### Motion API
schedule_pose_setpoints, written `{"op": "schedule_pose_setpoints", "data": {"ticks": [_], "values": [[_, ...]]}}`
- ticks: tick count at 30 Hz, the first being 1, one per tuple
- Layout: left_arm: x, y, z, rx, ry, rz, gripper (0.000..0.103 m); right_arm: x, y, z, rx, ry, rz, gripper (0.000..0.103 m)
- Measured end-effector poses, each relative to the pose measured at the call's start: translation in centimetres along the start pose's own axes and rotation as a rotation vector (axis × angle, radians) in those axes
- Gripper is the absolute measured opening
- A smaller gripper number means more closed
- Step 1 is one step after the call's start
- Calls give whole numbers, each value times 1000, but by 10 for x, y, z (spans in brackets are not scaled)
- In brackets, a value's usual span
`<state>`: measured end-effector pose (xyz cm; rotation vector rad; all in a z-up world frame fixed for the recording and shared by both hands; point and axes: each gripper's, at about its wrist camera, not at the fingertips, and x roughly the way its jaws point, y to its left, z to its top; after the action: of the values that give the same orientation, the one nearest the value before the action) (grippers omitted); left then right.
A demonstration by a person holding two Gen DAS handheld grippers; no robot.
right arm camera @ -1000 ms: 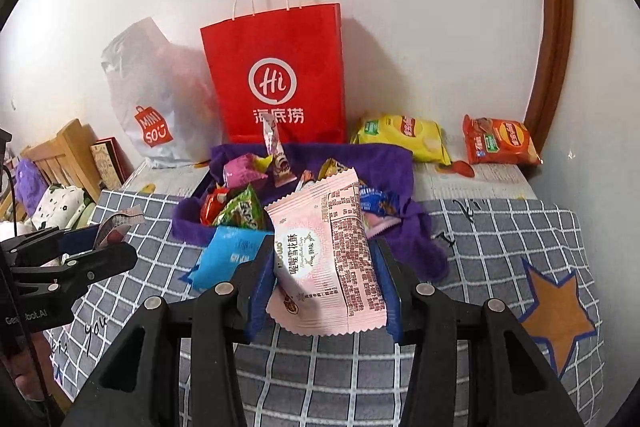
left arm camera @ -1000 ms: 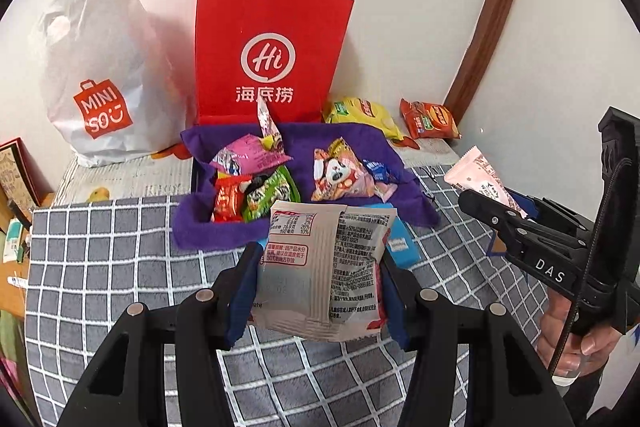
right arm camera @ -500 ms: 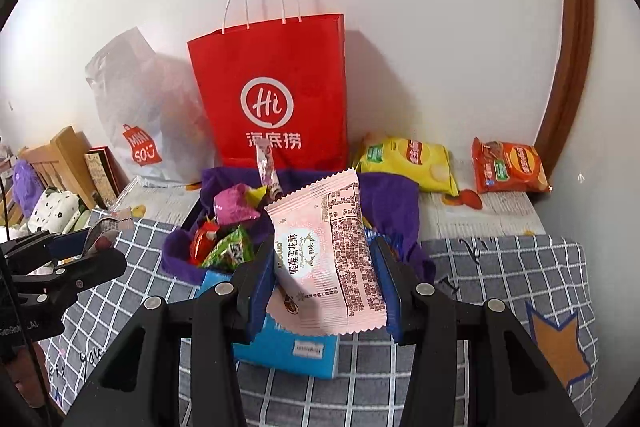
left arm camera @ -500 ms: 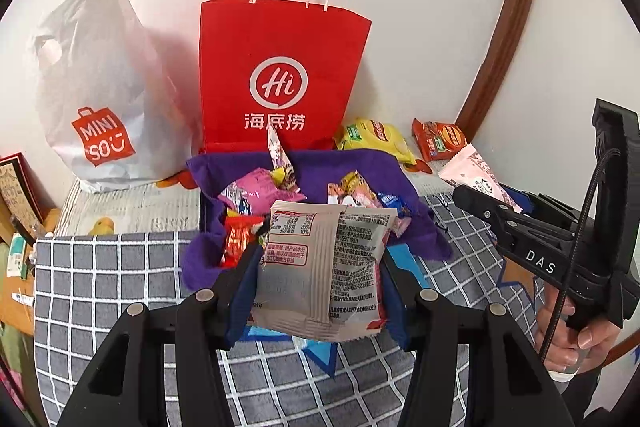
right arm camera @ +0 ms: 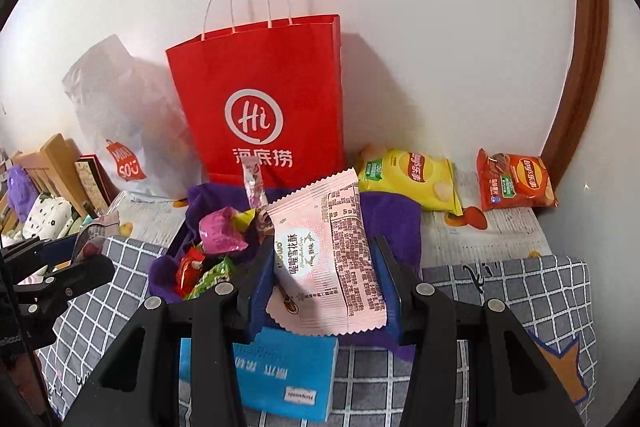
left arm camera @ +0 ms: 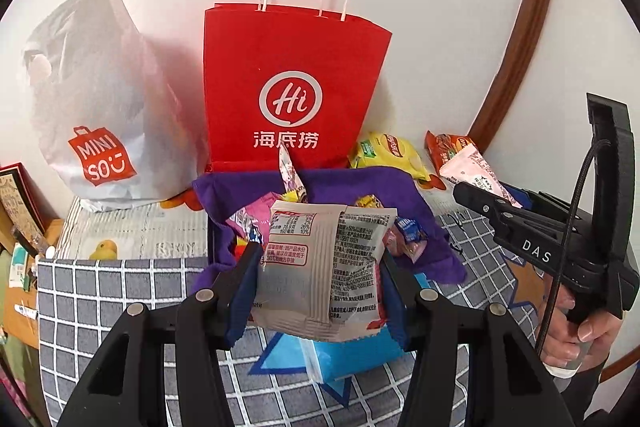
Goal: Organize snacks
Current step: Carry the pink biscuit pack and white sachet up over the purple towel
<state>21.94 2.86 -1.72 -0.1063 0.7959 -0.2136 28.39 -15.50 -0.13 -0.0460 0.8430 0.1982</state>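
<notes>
Both grippers are travelling forward over the checked tablecloth (left arm camera: 120,291) toward the purple-lined snack box (left arm camera: 360,187): compared with a second ago the box and the red paper bag (left arm camera: 292,83) behind it are looming larger in both wrist views, and a blue packet (right arm camera: 280,371) is now passing beneath the fingers. Nearest in the left view, the left gripper (left arm camera: 320,263) is clamping a grey-white snack packet (left arm camera: 324,259) at a partly open width, its pads pressing on the packet's two side edges. The packet is standing roughly upright, long axis running away from the camera, printed back facing the lens. In the right view, the right gripper (right arm camera: 324,267) is pinching a pink snowflake-pastry packet (right arm camera: 324,255) the same way, jaws narrowed onto its sides; that packet is leaning, long axis tilted up and to the right toward the bag. Judging from this, both packets are being carried to the box, where other wrapped sweets are already lying. Further back, a yellow chip bag (right arm camera: 408,175) and an orange chip bag (right arm camera: 514,179) are resting against the wall.
</notes>
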Motion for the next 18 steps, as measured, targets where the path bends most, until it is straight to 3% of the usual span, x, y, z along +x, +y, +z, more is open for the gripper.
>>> {"op": "schedule_pose_setpoints", "data": {"ticks": [18], "values": [[32,27,35,-29,10,3,52,38,-7,39,22,0,-1,46]]}}
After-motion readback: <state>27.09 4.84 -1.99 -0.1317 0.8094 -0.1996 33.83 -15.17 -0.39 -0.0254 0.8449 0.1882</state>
